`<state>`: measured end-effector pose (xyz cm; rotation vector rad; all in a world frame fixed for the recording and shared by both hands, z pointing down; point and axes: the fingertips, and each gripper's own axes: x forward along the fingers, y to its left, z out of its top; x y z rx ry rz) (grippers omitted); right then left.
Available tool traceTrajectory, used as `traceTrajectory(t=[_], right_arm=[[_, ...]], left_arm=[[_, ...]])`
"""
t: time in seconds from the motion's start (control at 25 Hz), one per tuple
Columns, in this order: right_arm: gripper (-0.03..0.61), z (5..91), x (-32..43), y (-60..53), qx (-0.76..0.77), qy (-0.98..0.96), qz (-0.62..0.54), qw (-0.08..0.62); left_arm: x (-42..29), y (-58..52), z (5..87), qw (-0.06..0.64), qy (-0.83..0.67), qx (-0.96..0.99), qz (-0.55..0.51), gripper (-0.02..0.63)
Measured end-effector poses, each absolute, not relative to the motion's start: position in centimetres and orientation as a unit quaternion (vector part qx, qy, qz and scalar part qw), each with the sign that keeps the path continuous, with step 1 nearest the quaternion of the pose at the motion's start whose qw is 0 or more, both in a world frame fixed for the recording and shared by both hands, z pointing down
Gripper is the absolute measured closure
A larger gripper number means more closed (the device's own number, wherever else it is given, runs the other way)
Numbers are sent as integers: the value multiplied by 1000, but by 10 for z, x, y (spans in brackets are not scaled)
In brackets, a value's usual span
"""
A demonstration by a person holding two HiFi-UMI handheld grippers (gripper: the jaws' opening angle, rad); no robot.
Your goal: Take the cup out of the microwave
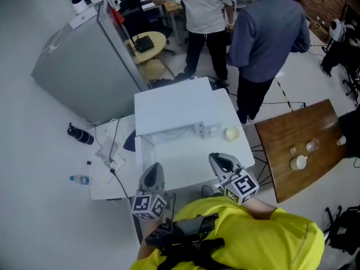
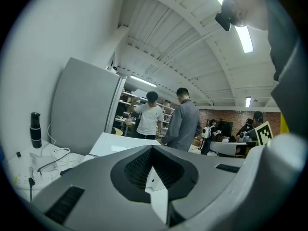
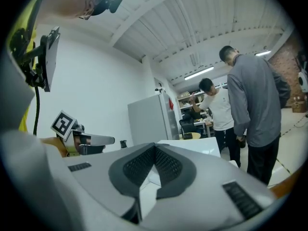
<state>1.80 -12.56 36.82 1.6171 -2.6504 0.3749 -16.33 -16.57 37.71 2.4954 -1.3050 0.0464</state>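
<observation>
White desk (image 1: pixel 185 170) carries the microwave (image 1: pixel 180 108) and, near its right edge, a pale cup (image 1: pixel 232 133). You seem finished: left gripper (image 1: pixel 152 172) and right gripper (image 1: pixel 221 162) fingers are clenched and empty.

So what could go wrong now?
The small cup sits beside the microwave, near the table edge; a clumsy bump might knock it off. The left gripper and right gripper are shut, so reaching in could just push things. Two people stand close behind.
</observation>
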Motion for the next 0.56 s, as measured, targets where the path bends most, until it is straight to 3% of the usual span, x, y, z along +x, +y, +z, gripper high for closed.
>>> traceTrajectory(t=[0.56], right_arm=[[577, 365, 11, -108, 527, -840, 127, 22]], left_arm=[[-175, -149, 367, 158, -450, 879, 25, 621]])
